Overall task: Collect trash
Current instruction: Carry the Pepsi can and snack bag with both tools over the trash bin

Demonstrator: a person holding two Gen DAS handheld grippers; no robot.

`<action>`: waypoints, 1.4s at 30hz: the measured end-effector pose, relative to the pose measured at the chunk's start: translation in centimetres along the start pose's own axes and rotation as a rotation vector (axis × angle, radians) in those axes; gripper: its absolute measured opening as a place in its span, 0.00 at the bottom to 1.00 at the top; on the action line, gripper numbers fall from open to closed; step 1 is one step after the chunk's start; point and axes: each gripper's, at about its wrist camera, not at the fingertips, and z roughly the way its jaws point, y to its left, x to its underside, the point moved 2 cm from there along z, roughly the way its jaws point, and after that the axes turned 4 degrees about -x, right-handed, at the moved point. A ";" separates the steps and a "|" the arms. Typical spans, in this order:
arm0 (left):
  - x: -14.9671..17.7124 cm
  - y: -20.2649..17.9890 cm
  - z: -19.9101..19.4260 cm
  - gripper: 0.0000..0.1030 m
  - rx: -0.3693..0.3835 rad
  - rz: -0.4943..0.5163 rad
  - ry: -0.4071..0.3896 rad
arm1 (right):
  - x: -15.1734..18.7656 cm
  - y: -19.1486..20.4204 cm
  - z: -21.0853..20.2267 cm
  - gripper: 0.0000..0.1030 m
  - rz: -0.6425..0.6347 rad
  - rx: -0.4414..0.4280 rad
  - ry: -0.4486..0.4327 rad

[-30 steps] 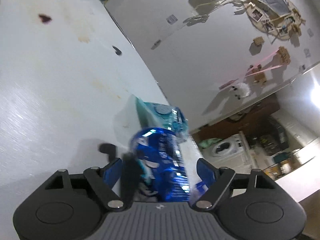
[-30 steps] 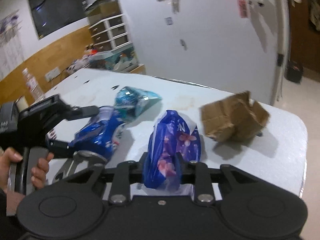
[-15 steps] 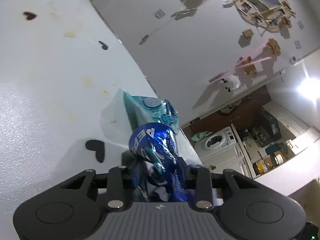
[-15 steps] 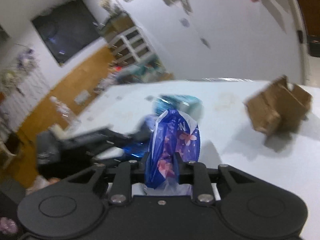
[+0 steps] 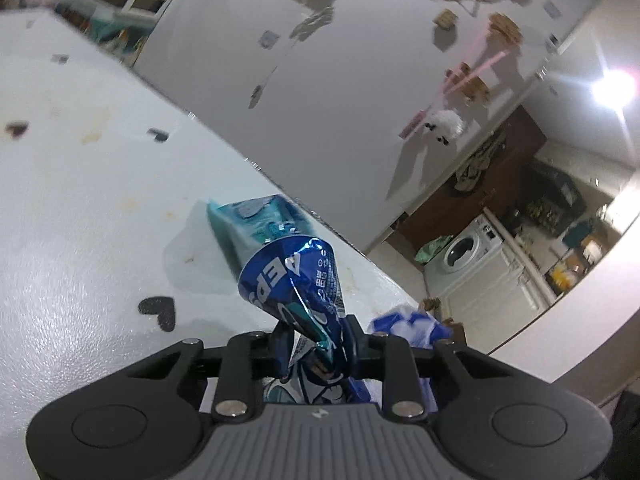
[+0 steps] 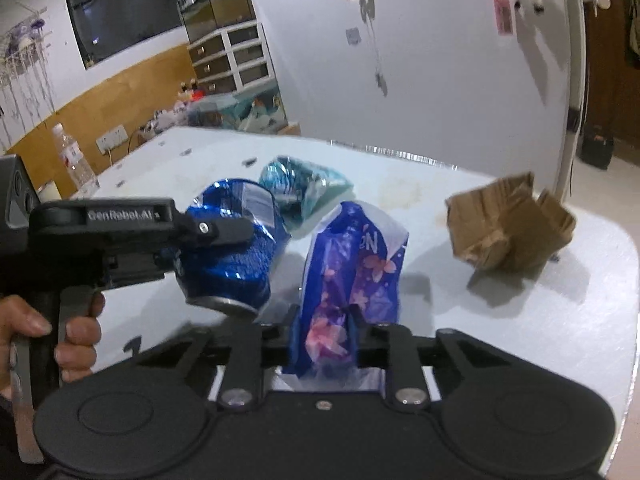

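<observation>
Trash, four pieces in view, two of them gripped. Blue can (image 5: 298, 280), crushed, sits centre of the left wrist frame, pinched at its flattened end by the left gripper (image 5: 316, 336); jaws closing on it, nearly together, can clear of the tabletop (image 5: 80, 240). In the right wrist view the same can (image 6: 236, 240) shows at centre left, open end down, with a hand (image 6: 60, 332) on the gripper handle at lower left.

Purple flowered wrapper (image 6: 352, 276), centre of the right wrist frame, is clamped in the right gripper (image 6: 322, 334); jaws almost fully together on its lower part, the rest standing up above the fingers. Can't tell if its bottom touches the tabletop. A blue and white scrap at lower right of the left wrist view is probably this wrapper, blurred.

Teal packet (image 5: 256, 224) lies on the tabletop just behind the can, upper centre in the right wrist view (image 6: 304, 188). Contents not visible.

Cardboard box (image 6: 508, 228), crumpled, flaps open, sits at right of the right wrist frame, well apart from the rest. Inside not visible.
</observation>
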 end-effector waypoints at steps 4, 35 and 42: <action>0.6 -2.2 -1.1 0.27 -0.033 0.094 -0.021 | -0.4 -0.1 -2.2 0.20 0.004 0.008 -0.055; 12.3 -14.9 -12.8 0.27 -0.098 0.463 -0.071 | 6.7 -0.4 -21.1 0.18 0.030 0.158 -0.222; 15.6 -18.5 -14.4 0.27 -0.070 0.509 -0.071 | 9.7 -1.4 -25.8 0.19 0.036 0.219 -0.240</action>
